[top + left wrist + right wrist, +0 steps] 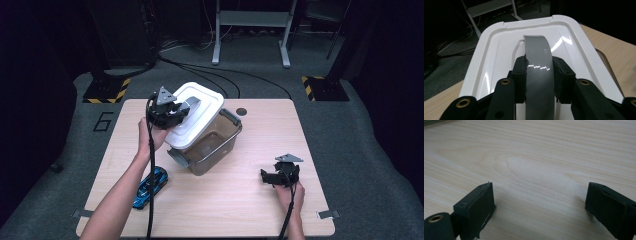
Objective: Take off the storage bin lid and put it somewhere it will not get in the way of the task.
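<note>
Two grippers: left gripper [539,72] clamped across the white lid's [195,117] grey handle [537,57], lid tilted over the clear bin [212,145]; right gripper [539,207] wide open, empty, well off to the bin's right above the tabletop [536,157].

White lid [196,116], grey handle [539,72]

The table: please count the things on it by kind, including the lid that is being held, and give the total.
Clear storage box: 1
White lid with grey handle, held by the left gripper: 1
Blue toy car: 1
Total: 3
</note>
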Tool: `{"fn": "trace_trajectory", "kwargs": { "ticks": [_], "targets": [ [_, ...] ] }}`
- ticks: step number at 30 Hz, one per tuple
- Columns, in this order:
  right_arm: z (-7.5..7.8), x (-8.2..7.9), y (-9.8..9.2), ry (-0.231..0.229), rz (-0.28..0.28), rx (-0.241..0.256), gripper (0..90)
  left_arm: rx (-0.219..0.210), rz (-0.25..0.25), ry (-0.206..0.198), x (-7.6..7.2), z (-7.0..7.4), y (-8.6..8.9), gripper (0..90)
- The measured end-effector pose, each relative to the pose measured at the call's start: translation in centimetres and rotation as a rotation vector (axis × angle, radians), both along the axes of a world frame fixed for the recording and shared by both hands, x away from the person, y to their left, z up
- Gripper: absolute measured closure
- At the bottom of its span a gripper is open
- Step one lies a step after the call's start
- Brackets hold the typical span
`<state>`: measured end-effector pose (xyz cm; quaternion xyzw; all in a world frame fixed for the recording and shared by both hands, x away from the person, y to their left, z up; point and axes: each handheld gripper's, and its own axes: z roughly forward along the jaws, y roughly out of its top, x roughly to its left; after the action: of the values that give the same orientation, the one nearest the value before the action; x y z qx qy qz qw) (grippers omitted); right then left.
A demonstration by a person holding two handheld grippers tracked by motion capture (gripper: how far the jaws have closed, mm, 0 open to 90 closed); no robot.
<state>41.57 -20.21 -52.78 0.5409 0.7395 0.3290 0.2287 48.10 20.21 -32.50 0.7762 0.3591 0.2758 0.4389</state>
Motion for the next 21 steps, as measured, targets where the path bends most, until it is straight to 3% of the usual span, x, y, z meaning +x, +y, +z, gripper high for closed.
{"fn": "trace_trajectory", "kwargs": {
  "ticks": [14,21],
  "targets": [
    [0.0,0.0,0.0,-0.001,-0.003,0.000,7.7,-0.005,0.115,-0.008,0.8,0.0,3.3,66.7],
    [0.0,0.0,0.0,0.000,0.001,-0.003,7.7,-0.022,0.217,-0.002,1.2,-0.4,5.8,66.7]
  ]
}}
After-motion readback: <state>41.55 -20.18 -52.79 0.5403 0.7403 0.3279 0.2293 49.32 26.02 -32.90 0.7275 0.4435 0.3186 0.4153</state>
